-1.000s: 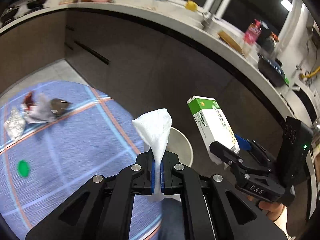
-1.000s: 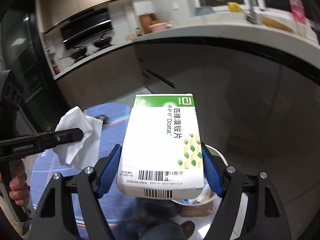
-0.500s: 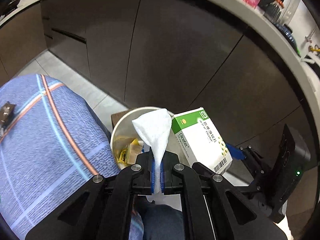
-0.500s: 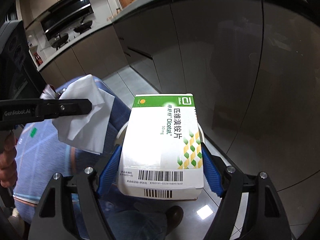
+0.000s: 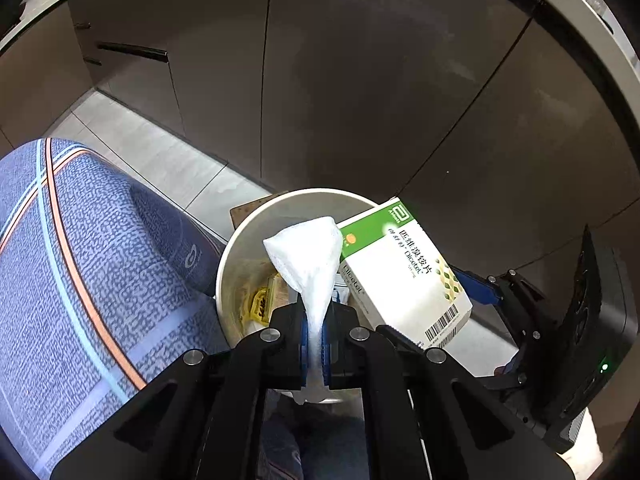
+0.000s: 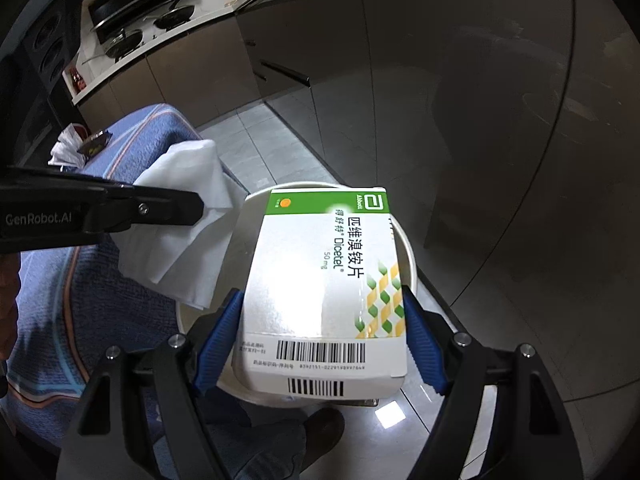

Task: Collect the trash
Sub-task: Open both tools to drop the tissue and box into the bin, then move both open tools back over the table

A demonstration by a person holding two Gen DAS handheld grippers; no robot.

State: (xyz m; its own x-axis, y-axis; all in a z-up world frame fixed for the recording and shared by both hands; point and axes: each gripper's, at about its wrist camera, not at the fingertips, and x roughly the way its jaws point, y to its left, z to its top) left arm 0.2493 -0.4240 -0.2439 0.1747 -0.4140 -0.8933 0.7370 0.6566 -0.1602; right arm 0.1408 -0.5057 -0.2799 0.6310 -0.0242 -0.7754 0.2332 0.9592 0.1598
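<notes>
My left gripper (image 5: 315, 344) pinches a white tissue (image 5: 310, 264) above the white bin (image 5: 240, 240); my right gripper (image 6: 322, 344) clamps the medicine box (image 6: 332, 276) over the same bin.

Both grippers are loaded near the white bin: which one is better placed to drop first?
Probably left. The left gripper holds the crumpled white tissue directly over the round white bin's opening; the right gripper's green-and-white medicine box overhangs the rim.
</notes>
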